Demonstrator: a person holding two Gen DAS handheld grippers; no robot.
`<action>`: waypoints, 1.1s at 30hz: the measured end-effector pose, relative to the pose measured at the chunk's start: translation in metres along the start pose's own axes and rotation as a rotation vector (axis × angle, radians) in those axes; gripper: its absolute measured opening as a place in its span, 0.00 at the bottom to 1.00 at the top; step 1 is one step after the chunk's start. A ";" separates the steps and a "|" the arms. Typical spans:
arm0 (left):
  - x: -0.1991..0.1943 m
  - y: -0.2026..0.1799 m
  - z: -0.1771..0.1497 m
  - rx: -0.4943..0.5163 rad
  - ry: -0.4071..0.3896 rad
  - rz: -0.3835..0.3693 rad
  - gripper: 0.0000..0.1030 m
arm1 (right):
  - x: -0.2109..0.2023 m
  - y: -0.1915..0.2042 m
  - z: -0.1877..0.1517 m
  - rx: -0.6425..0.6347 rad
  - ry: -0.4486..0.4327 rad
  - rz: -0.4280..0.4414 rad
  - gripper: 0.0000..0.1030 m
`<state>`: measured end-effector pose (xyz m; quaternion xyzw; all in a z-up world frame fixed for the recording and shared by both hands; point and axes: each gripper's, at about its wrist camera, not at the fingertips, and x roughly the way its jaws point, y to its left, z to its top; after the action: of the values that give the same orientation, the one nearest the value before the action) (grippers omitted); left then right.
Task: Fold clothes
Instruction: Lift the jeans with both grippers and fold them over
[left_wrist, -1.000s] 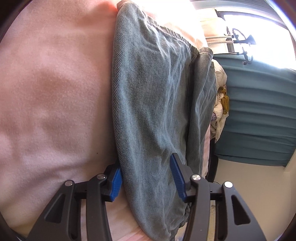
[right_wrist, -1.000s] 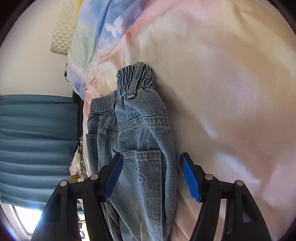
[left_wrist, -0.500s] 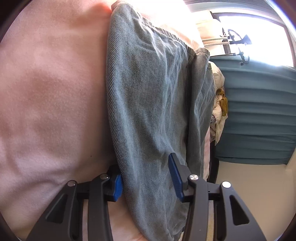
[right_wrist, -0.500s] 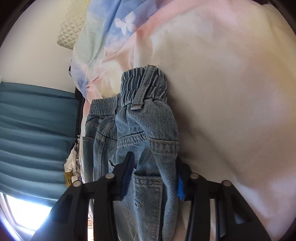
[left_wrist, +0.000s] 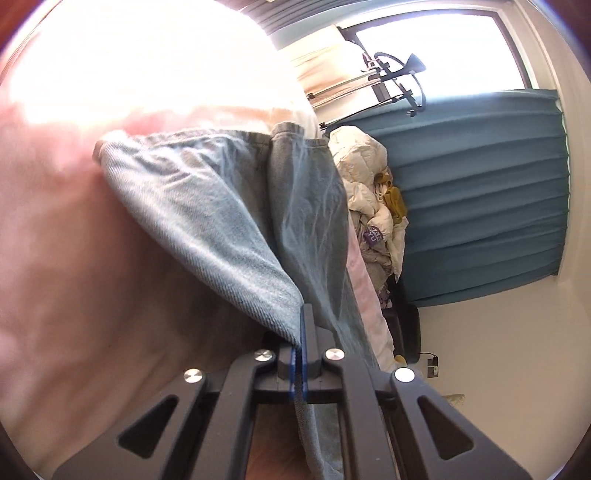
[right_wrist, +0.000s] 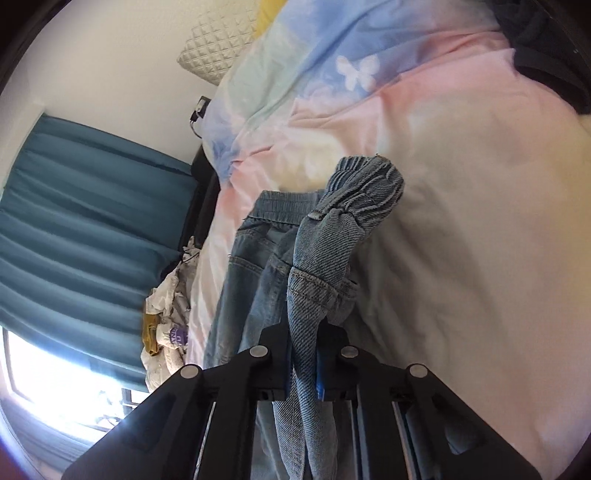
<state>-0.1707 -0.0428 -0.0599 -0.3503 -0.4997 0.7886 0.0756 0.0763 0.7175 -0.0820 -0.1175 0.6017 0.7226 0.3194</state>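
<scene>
A pair of light blue jeans (left_wrist: 229, 221) lies on a pink and pastel bedspread (left_wrist: 74, 277). My left gripper (left_wrist: 300, 332) is shut on the edge of one leg and lifts it off the bed, so the cloth stretches up to the hem. In the right wrist view the jeans (right_wrist: 332, 251) show their elastic waistband (right_wrist: 369, 181). My right gripper (right_wrist: 306, 354) is shut on the upper layer near the waist and holds it bunched above the bedspread (right_wrist: 480, 258).
A teal curtain (left_wrist: 480, 192) hangs under a bright window, also in the right wrist view (right_wrist: 81, 236). A heap of pale laundry (left_wrist: 369, 199) lies beside the bed. A quilted cushion (right_wrist: 218, 40) and a dark garment (right_wrist: 546, 55) lie at the bed's edges.
Both grippers were open around the jeans and have closed on them. Both now lift the cloth off the bedspread, and the views have tilted up.
</scene>
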 end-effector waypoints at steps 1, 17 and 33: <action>0.003 -0.014 0.006 0.027 -0.009 0.003 0.01 | 0.004 0.006 0.005 0.008 0.015 0.017 0.06; 0.241 -0.165 0.084 0.291 -0.008 0.296 0.01 | 0.189 0.144 0.049 -0.219 0.093 -0.083 0.06; 0.353 -0.132 0.094 0.291 0.137 0.333 0.07 | 0.307 0.140 0.042 -0.395 0.147 -0.183 0.09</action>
<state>-0.5225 0.1178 -0.0929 -0.4661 -0.3099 0.8282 0.0281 -0.2350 0.8456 -0.1300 -0.2841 0.4570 0.7838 0.3100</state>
